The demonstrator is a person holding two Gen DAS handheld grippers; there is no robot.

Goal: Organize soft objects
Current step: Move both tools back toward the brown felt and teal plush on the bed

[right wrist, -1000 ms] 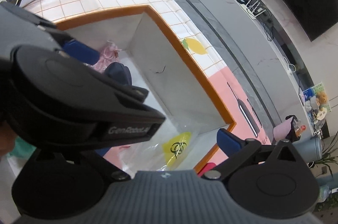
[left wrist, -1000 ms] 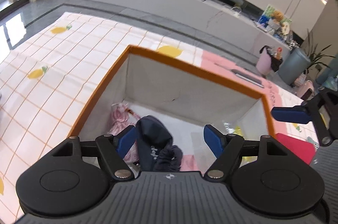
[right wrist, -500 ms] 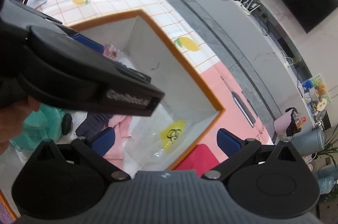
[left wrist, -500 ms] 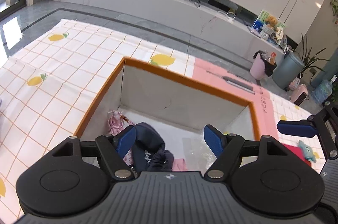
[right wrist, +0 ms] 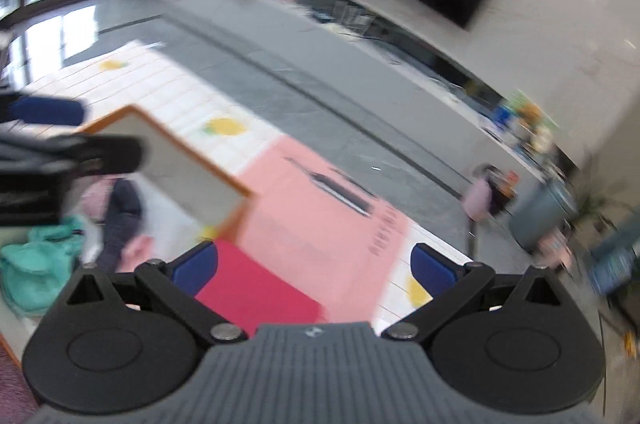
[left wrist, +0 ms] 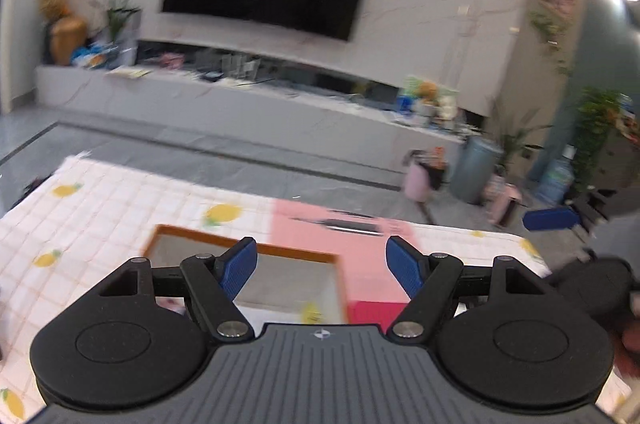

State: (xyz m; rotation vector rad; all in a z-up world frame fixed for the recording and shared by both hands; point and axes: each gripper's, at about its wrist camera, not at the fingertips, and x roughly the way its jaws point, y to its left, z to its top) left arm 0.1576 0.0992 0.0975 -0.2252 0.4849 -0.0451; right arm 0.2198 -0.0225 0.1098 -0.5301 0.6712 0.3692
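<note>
An orange-rimmed white storage box (left wrist: pixel 240 244) sits on the lemon-print mat, low in the left wrist view. My left gripper (left wrist: pixel 322 270) hovers well above it, open and empty. In the right wrist view the same box (right wrist: pixel 192 154) is at left, holding a dark navy garment (right wrist: pixel 122 208), a pink item (right wrist: pixel 94 198) and a teal soft item (right wrist: pixel 38 266). My right gripper (right wrist: pixel 314 266) is open and empty above a red cloth (right wrist: pixel 252 290) lying beside the box. Both views are motion-blurred.
A pink mat (right wrist: pixel 320 208) with a dark slim object (right wrist: pixel 340 190) lies beyond the box. The lemon-print cloth (left wrist: pixel 120 208) covers the floor to the left. A long grey TV bench (left wrist: pixel 240 104), bins (left wrist: pixel 476 168) and plants stand far behind.
Both grippers have lifted up and tilted back from the box, so the room now fills the views. The dark garment stays in the box. Both stay open.
</note>
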